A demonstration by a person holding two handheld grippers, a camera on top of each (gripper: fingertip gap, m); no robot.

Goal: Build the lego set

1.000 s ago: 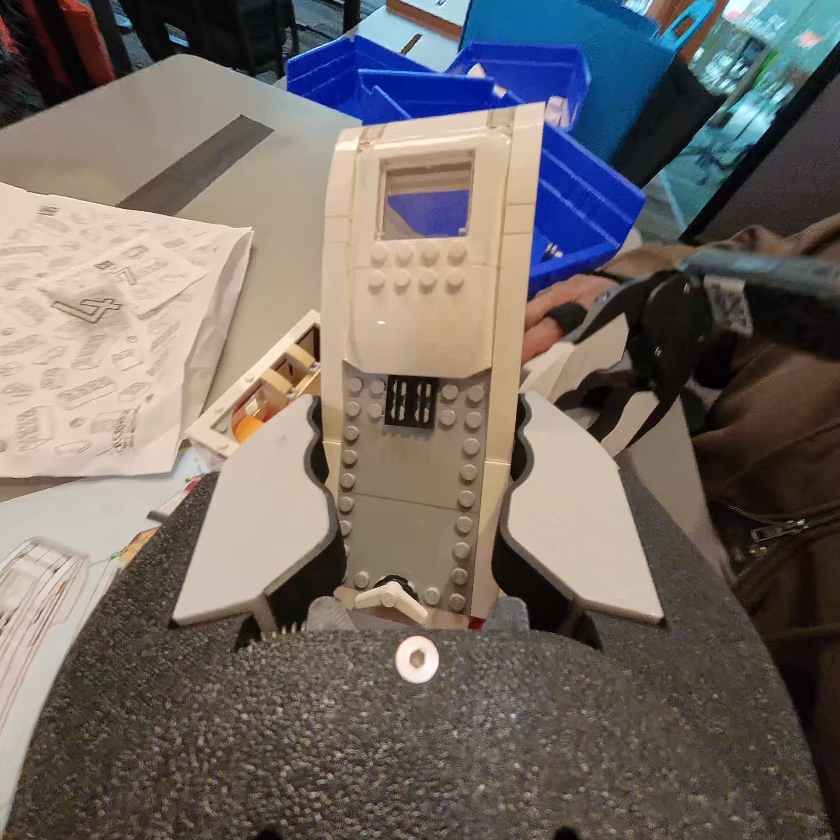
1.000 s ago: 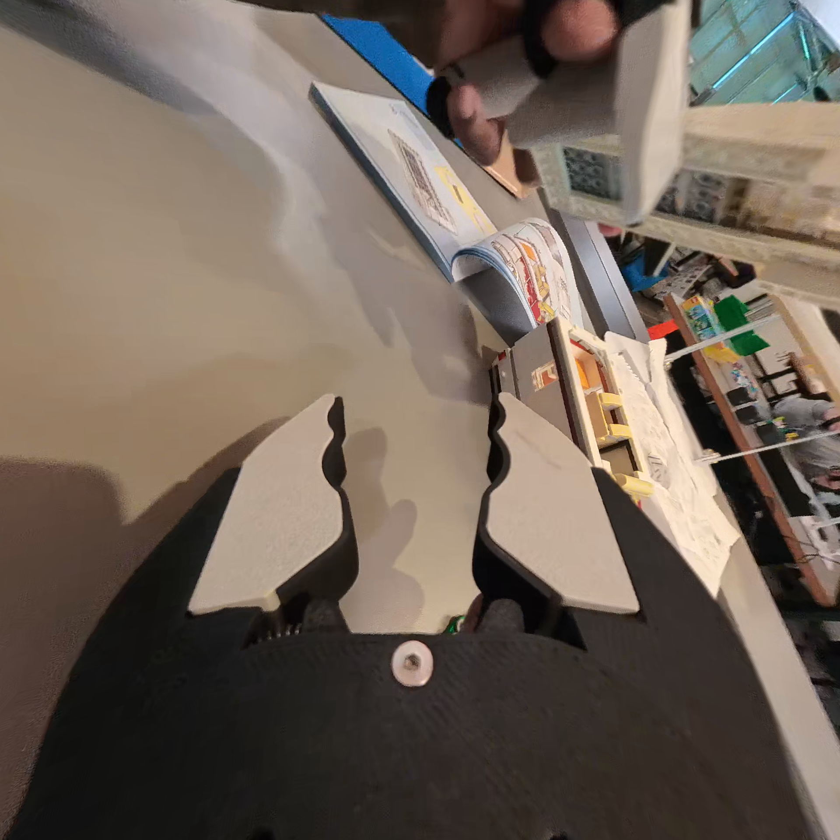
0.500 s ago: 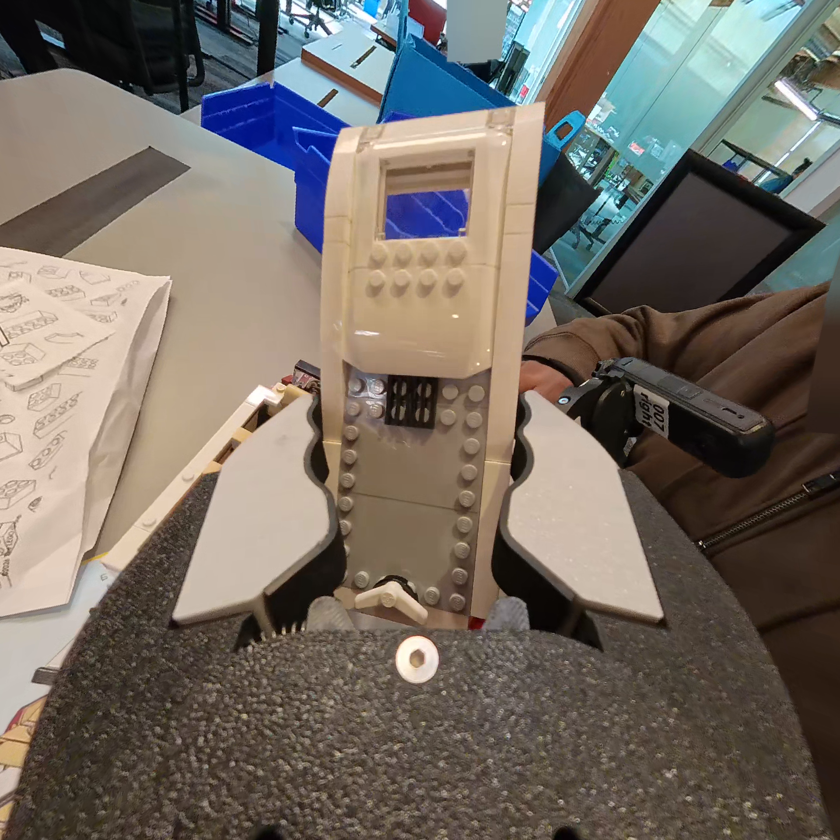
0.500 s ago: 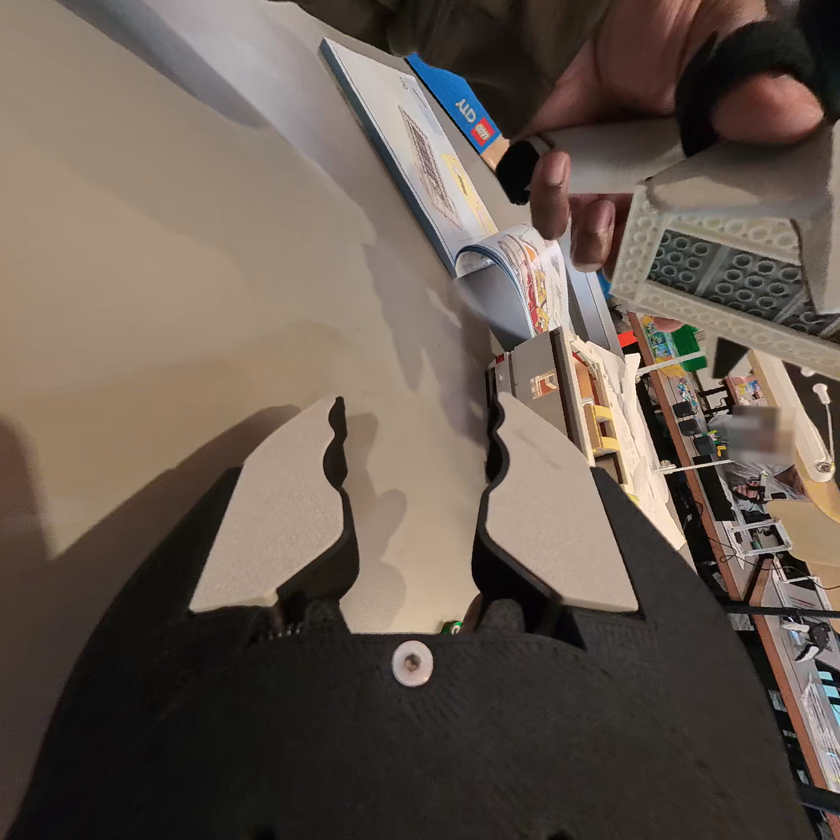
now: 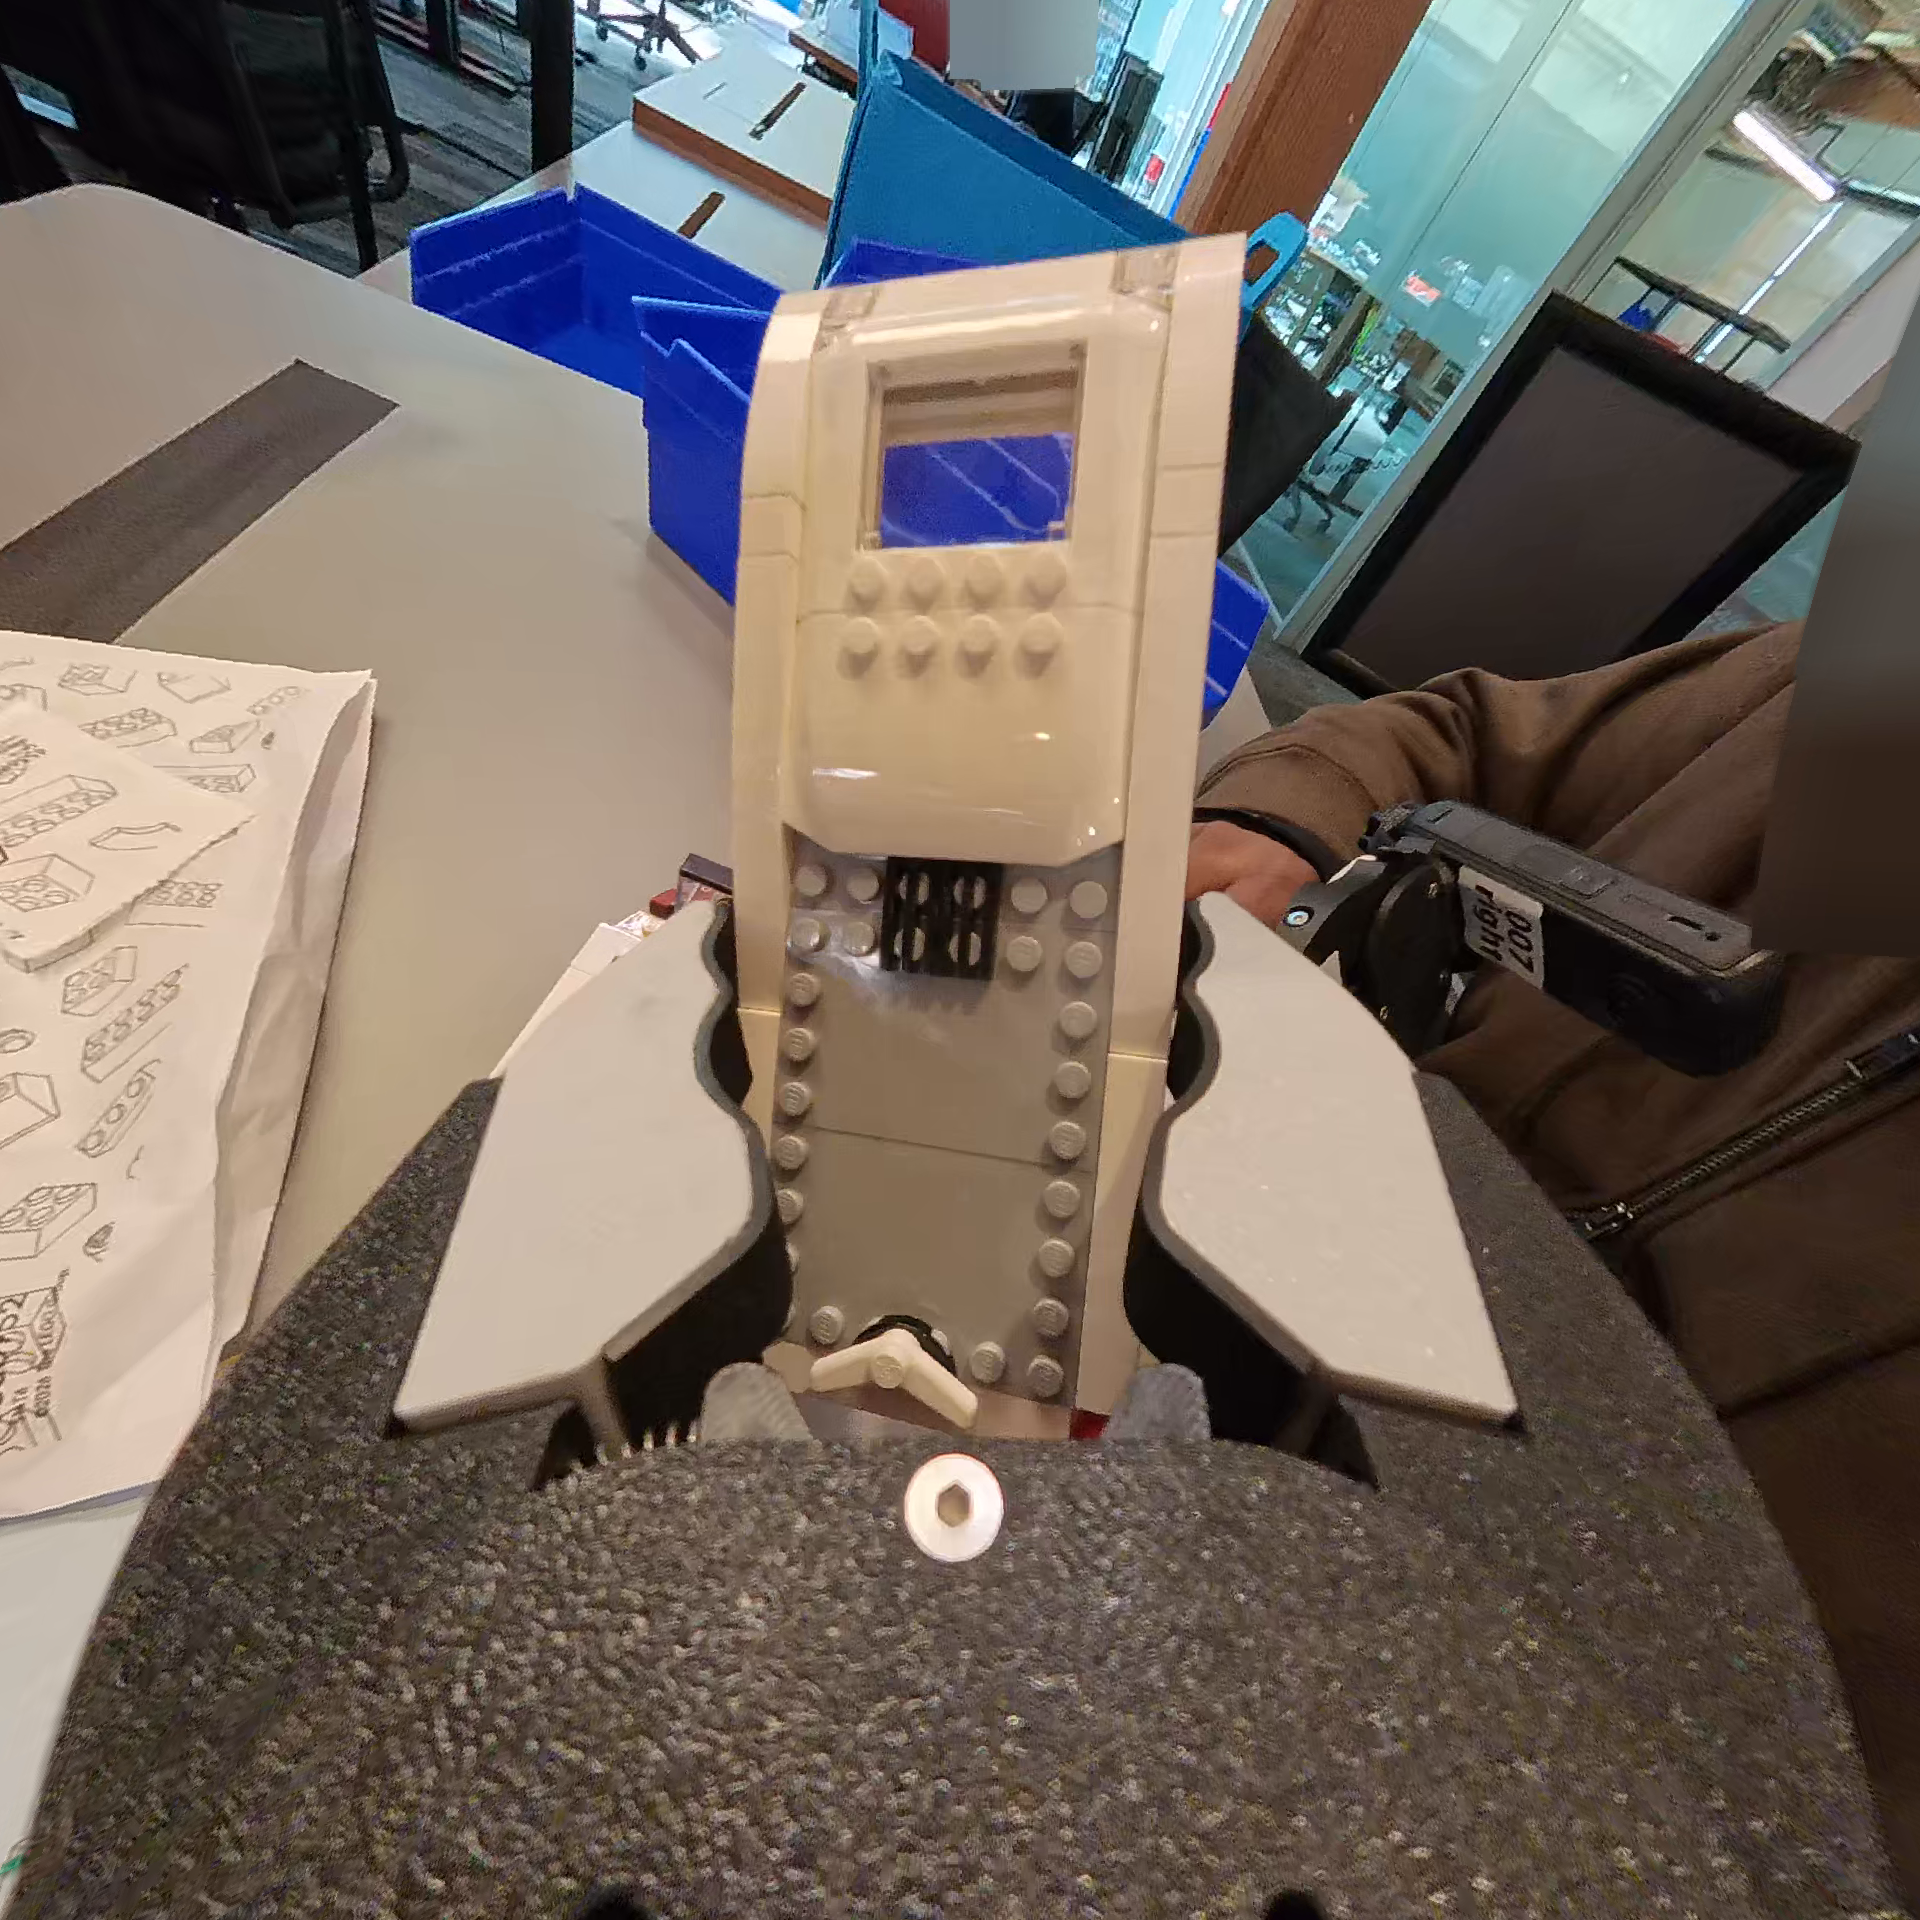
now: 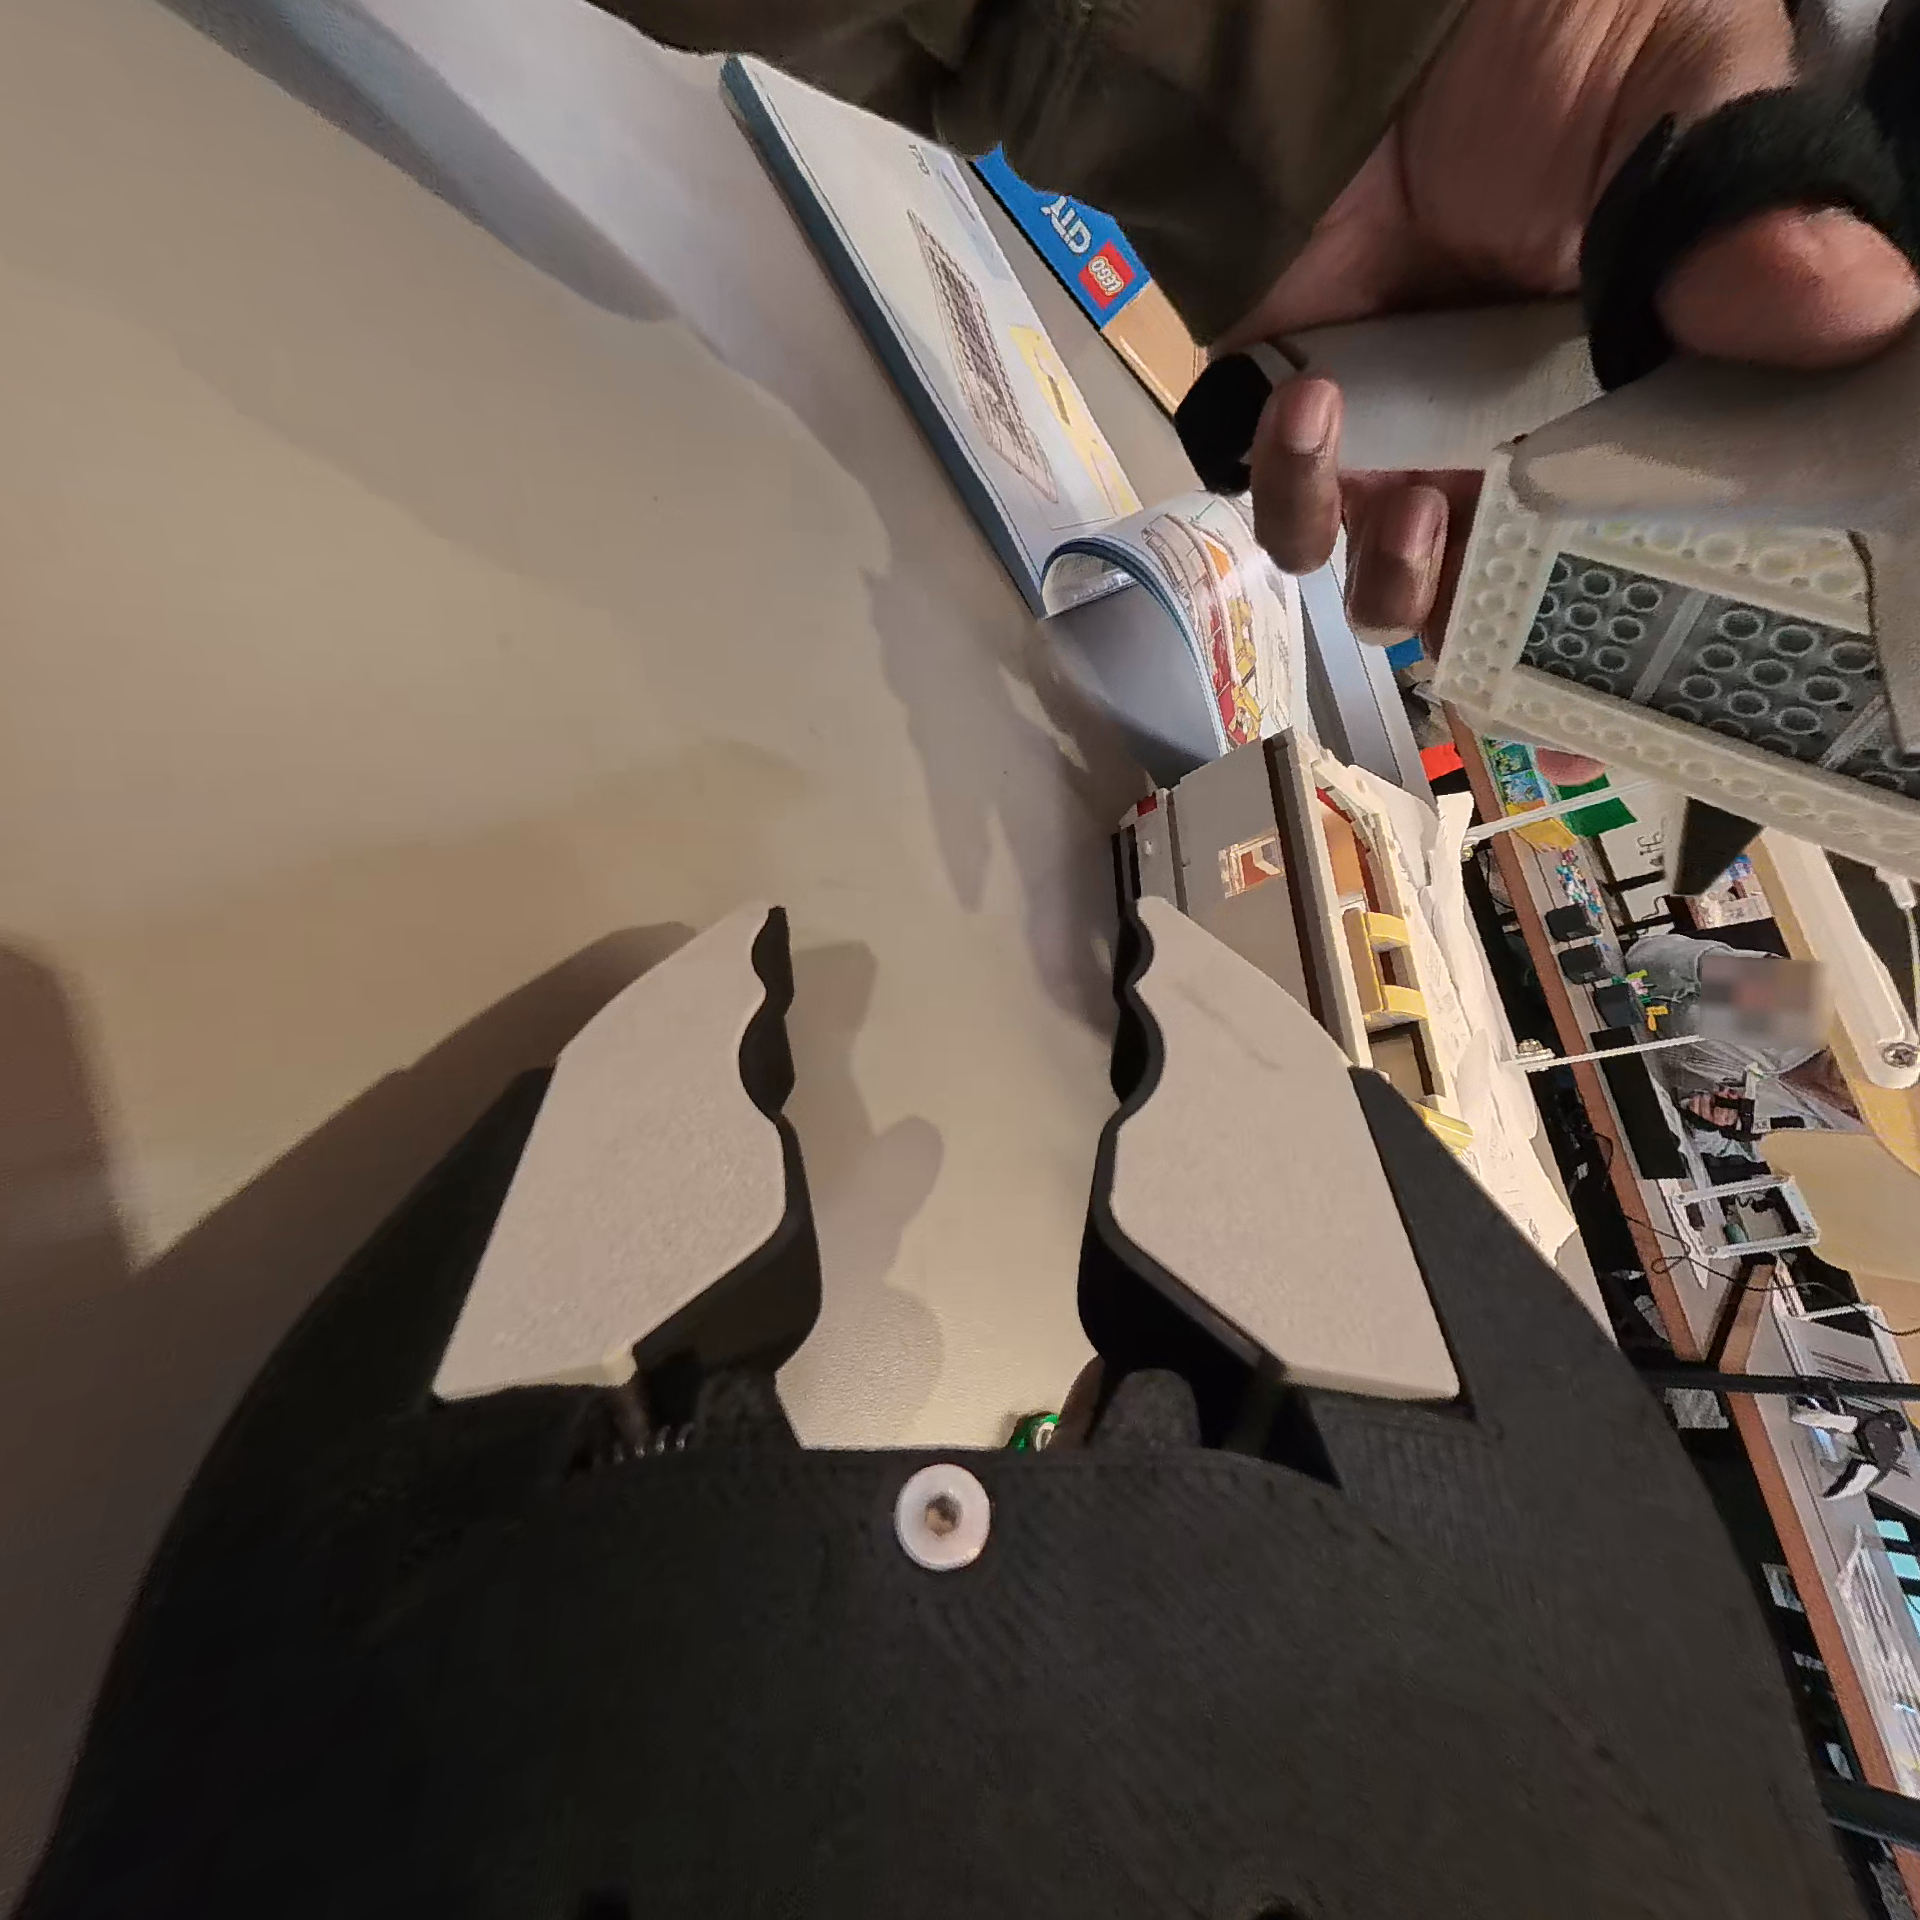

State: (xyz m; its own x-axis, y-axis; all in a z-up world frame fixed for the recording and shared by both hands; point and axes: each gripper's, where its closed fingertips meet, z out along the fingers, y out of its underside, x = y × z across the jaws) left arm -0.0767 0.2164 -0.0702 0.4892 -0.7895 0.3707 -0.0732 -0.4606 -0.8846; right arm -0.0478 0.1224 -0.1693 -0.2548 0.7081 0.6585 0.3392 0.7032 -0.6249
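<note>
Bright, even daylight off the glass wall; glare streaks the brick model. Hard shadows cross the table. Edges bend, hand blurs.

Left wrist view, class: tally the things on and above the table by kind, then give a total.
Brick-built white and grey panel, clamped in the left gripper: 1
Blue bins: 2
Printed paper sheets: 2
Total: 5

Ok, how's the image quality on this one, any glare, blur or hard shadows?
Left wrist view: sharp, a small glare streak on the white brick roof section, wide-angle bending at the edges. Right wrist view: hard shadows across the table, the hand and brick underside close and soft, background tilted.
</note>
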